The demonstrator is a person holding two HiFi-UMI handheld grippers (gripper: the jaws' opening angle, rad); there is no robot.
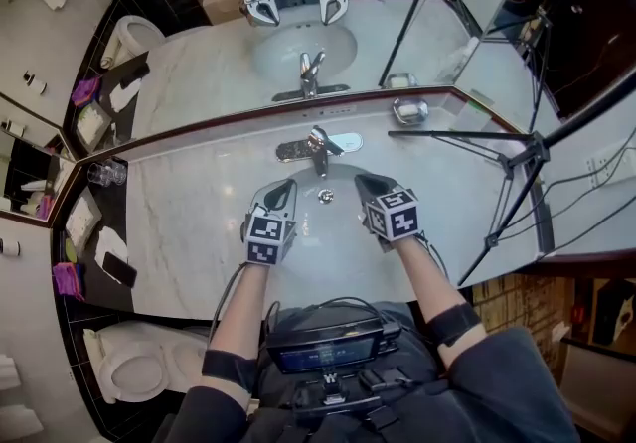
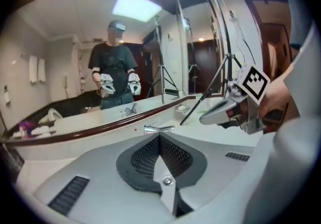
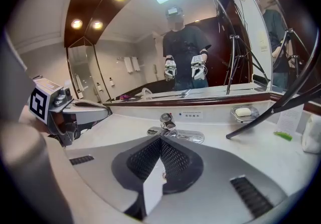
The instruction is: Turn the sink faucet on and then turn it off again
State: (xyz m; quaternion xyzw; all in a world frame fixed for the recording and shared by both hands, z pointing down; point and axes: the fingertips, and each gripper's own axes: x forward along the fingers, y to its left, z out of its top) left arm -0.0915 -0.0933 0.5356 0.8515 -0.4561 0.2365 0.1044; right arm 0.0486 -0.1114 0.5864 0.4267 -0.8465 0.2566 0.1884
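The chrome faucet [image 1: 318,147] stands at the back of the white sink basin [image 1: 298,232], its lever pointing toward me; I see no water running. Over the basin, left of the spout, hangs my left gripper [image 1: 285,187], shut and empty. My right gripper [image 1: 364,180] hangs to the right of the spout, also shut with nothing in it. Neither touches the faucet. In the left gripper view the closed jaws [image 2: 159,138] aim just below the faucet [image 2: 159,128]. In the right gripper view the shut jaws [image 3: 160,140] point at the faucet [image 3: 168,123].
A soap dish [image 1: 409,111] sits right of the faucet on the marble counter [image 1: 189,222]. A black tripod [image 1: 497,148] reaches over the counter's right side. Drinking glasses [image 1: 107,173] stand at far left. A mirror [image 1: 298,24] backs the counter. A toilet [image 1: 129,371] is at lower left.
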